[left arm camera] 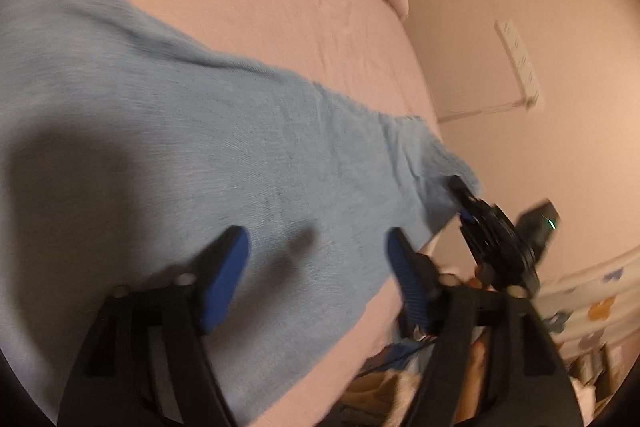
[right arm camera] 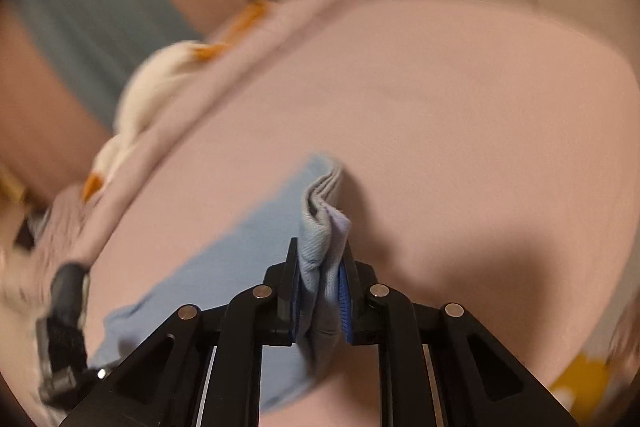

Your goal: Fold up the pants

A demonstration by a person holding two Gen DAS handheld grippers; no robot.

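On pink bed (left arm camera: 280,7) — blue pants (left arm camera: 160,127); left tongs (left arm camera: 318,259) apart above; right tongs (right arm camera: 320,291) clamped on hem.

Left tool (left arm camera: 318,259) agape, right tool (right arm camera: 320,267) clamped.

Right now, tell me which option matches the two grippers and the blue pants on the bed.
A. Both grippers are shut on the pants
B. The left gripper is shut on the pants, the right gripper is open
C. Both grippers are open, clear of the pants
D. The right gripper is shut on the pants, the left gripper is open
D: the right gripper pinches a bunched end of the pants between its fingers, while the left gripper has its fingers spread apart above the cloth.
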